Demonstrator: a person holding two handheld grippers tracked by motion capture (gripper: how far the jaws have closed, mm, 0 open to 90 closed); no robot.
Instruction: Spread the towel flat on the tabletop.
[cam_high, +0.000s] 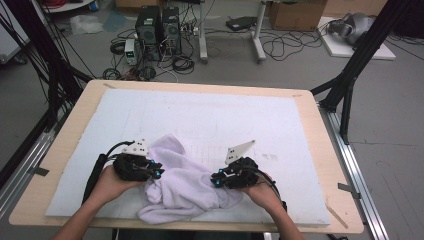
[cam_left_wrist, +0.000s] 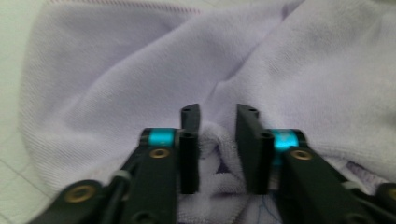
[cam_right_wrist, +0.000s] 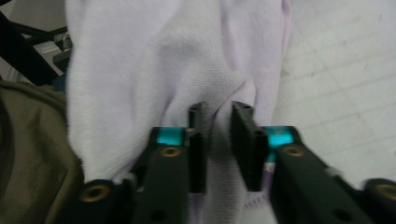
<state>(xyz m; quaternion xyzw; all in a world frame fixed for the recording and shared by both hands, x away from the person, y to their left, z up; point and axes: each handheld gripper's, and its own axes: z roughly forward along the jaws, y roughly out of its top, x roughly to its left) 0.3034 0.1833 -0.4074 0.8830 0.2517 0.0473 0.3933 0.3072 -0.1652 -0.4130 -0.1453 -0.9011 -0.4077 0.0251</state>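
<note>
Both grippers (cam_left_wrist: 217, 140) (cam_right_wrist: 219, 140) on lilac towel (cam_high: 182, 182), unlabelled.

One lavender towel (cam_high: 177, 182) lies crumpled on one worktop (cam_high: 65, 135), over one white mat (cam_high: 210, 120). Two grippers are present: one left gripper (cam_high: 159, 171) and one right gripper (cam_high: 214, 179), each with two jaws and one grey plate. Two hands are in frame. On the floor beyond stand two computer towers (cam_high: 159, 27) and two cardboard boxes (cam_high: 295, 15).
</note>
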